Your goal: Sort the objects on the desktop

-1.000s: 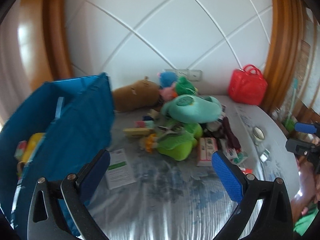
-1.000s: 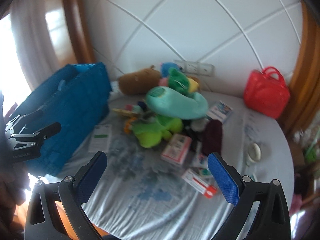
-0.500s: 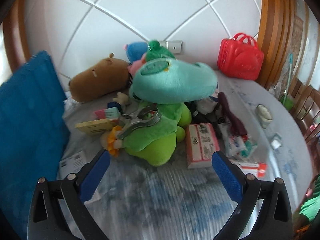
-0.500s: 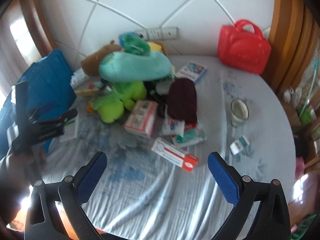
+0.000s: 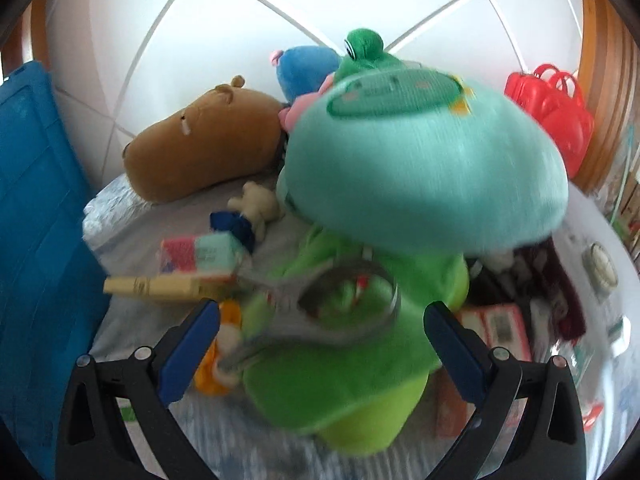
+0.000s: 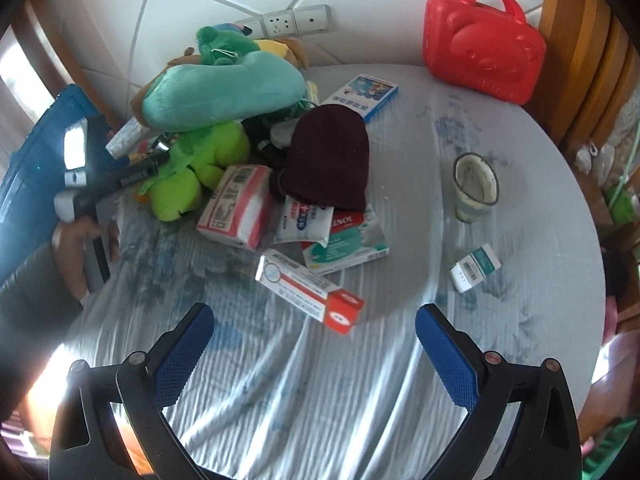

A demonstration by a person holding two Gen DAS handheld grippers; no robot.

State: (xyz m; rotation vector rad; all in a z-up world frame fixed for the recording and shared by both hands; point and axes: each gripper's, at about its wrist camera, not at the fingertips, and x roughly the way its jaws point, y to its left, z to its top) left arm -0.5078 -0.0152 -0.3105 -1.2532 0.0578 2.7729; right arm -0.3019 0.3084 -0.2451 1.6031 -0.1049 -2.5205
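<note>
Left tool: jaws wide apart, holding nothing; close up to the toy heap, its blue pads either side of a metal clip that lies on the lime-green plush.
Right tool: jaws wide apart, empty; above bare cloth at the near edge of the table.
Hand: at the table's left edge in the right wrist view, gripping the left tool's handle.
Teal plush cushion: on top of the heap, resting over the lime-green plush.
Brown plush: on its side behind the heap, near the wall.
Blue bin: at the table's left side.
Maroon beanie: just right of the plush heap, overlapping small packets.
Red-and-white box: flat on the cloth, nearest the right tool.
Tissue pack: touching the lime-green plush.
Glass cup: upright, well apart from the heap.
Red case: upright at the far right, by the wall.
</note>
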